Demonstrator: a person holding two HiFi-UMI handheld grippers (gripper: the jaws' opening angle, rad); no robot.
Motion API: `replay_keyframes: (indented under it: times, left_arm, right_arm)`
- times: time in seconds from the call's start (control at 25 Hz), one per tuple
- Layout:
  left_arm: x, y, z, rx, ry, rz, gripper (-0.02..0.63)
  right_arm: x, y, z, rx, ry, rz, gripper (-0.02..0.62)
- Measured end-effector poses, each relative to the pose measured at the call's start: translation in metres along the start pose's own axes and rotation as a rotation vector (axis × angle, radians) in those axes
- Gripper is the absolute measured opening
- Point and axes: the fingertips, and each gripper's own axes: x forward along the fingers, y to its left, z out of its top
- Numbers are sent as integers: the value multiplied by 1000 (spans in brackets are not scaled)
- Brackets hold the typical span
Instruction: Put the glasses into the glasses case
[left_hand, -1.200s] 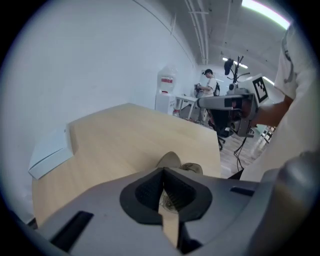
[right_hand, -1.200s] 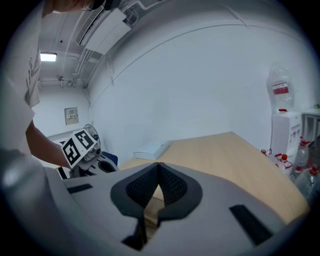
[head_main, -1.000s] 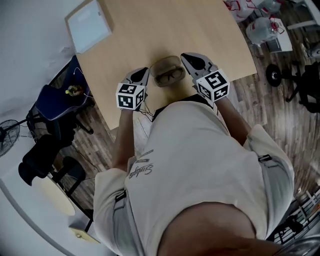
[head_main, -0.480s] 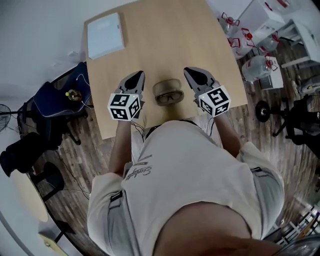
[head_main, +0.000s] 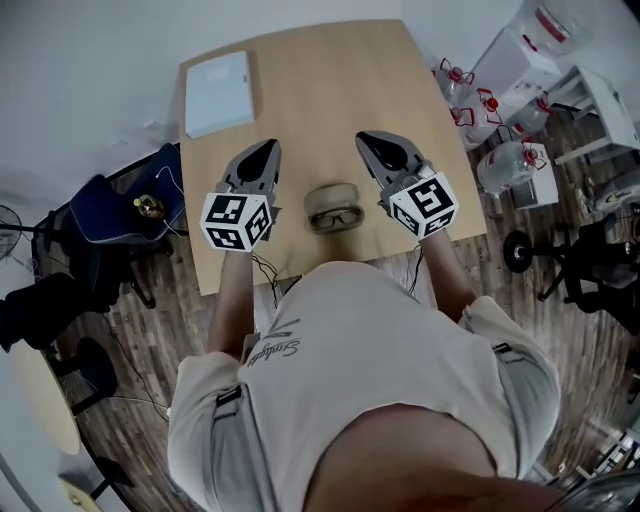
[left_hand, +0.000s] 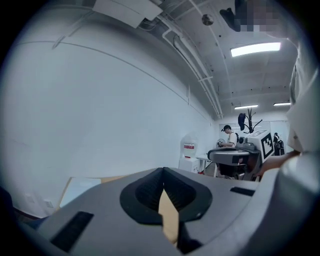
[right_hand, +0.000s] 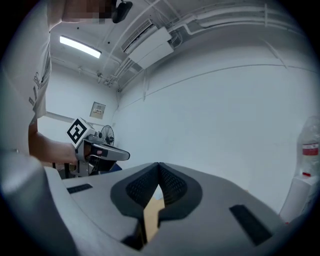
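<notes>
**A:** On the light wooden bench (head_main: 330, 90), taking the head view first, the tan oval glasses case (head_main: 331, 194) lies open near the front edge. The dark-framed glasses (head_main: 336, 217) look to rest in its lower half.

**B:** And the claws?

**A:** The left claw (head_main: 266, 150) and the right claw (head_main: 368, 140) stand one on each side of the case, apart from it. A second ago they flanked it closely. Now both have drawn outward and touch nothing.

**B:** Anything else up there?

**A:** A flat white box (head_main: 218, 78) sits at the far left corner, well apart from the case.

**B:** Left gripper view?

**A:** The jaws meet at their tips with nothing between them. Only a sliver of bench colour shows through the gap lower down. It points at a white wall, not at the case.

**B:** Right gripper view?

**A:** Much the same. The tips are pressed together and empty, aimed at wall and ceiling, with the left claw showing off to one side.

**B:** What does that mean for the job?

**A:** I'd judge the placing done, and the pulling away reads as a release. The case is still open, so closing it may be what remains.
</notes>
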Motion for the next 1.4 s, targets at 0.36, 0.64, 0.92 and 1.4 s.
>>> replay_keyframes:
  times: [0.36,0.64,0.92,1.4]
  left_arm:
    - [-4,21,48,68,-78,50,14]
    - [-15,33,75,91,-137,111,15]
    - [-16,42,85,103,-150,139,15]
    - [-13,50,68,109,-92,148,15]
  right_arm:
    - [9,-5,46,-73,-62,-10,-5]
    - [15,-9,71,-84,-107,-48,-5]
    - [23,-17,77,-56,-111,-85,-5]
    - [37,-8,64,-9,-87,-78,-5]
